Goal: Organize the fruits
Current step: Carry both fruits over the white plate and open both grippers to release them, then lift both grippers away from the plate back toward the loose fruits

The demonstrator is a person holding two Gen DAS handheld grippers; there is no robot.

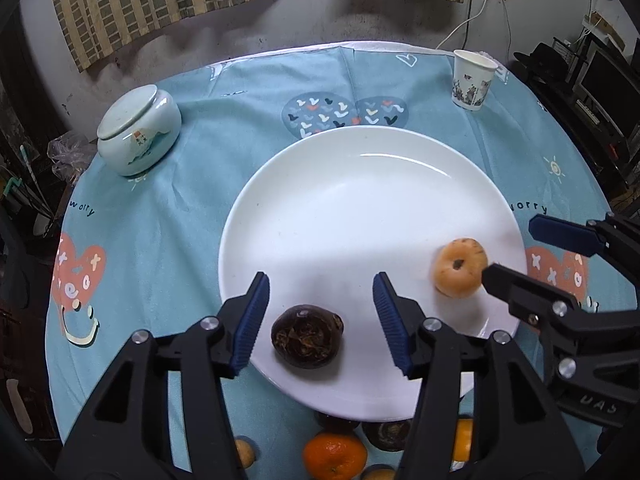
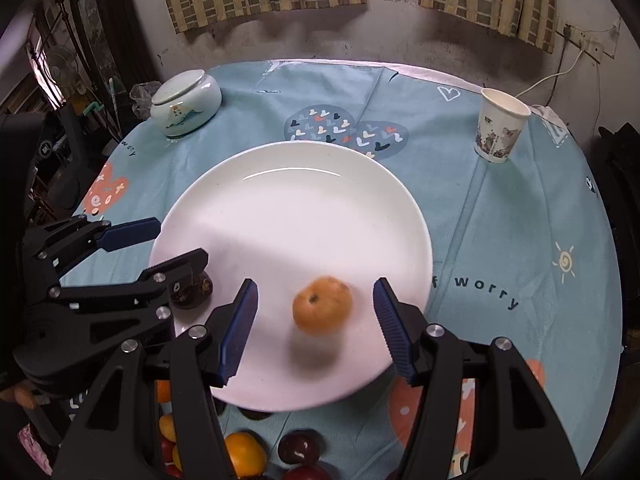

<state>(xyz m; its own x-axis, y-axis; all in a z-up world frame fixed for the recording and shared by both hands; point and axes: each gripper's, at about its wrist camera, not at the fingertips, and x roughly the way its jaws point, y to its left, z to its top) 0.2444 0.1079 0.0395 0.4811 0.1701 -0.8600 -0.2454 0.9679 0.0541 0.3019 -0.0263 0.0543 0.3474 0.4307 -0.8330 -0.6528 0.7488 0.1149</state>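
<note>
Nearest, mandarins point(image 1: 334, 456) lie on the desk before the white plate point(image 1: 360, 184). Left gripper point(image 1: 320, 316) jaws stand open around a dark water chestnut point(image 1: 307, 336) on the plate; right gripper point(image 2: 314, 320) jaws open around a tan fruit point(image 2: 322, 306). Beyond, lidded jar point(image 1: 138, 128), paper cup point(image 1: 472, 80)

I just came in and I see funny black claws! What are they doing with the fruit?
A person holds a gripper in each hand and is sorting fruit onto the white plate. The left gripper has its jaws open around a dark brown fruit on the plate, not pressing on it. The right gripper has its jaws open around a small orange-tan fruit, also on the plate. More fruit waits on the tablecloth in front of the plate.
</note>
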